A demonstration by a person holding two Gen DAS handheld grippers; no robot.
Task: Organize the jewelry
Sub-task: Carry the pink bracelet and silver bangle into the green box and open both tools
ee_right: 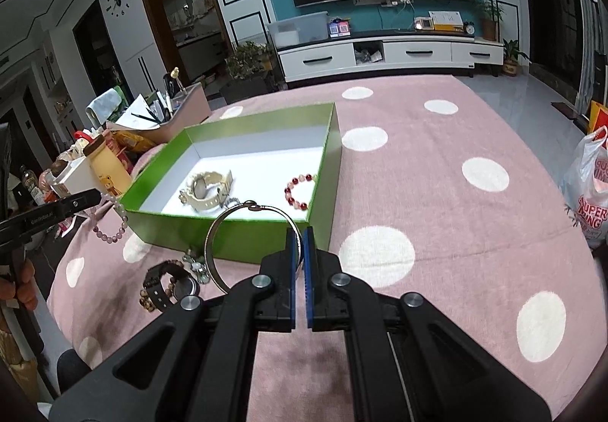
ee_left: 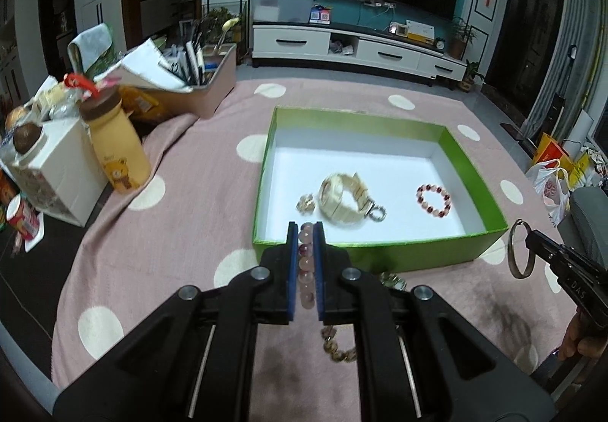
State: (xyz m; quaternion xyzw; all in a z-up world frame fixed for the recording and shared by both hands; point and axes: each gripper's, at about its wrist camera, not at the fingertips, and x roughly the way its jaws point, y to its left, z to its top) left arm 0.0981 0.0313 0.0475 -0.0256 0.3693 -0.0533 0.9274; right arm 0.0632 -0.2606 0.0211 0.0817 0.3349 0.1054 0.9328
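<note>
Here, a green box with a white inside sits open on a worktop covered by a pink cloth with white dots. Inside the box lie a cream wristwatch, a small gold piece just beside it, a silver ring-shaped item touching the watch strap, and a red and pink bead bracelet well apart to the right.

The left gripper has its jaws closed tightly on a pale pink bead bracelet, which hangs above the cloth near the box's front wall. The right gripper has its jaws pinched on a thin silver bangle, held upright in front of the box.

A dark watch and a brown bead bracelet rest on the cloth before the box.
</note>
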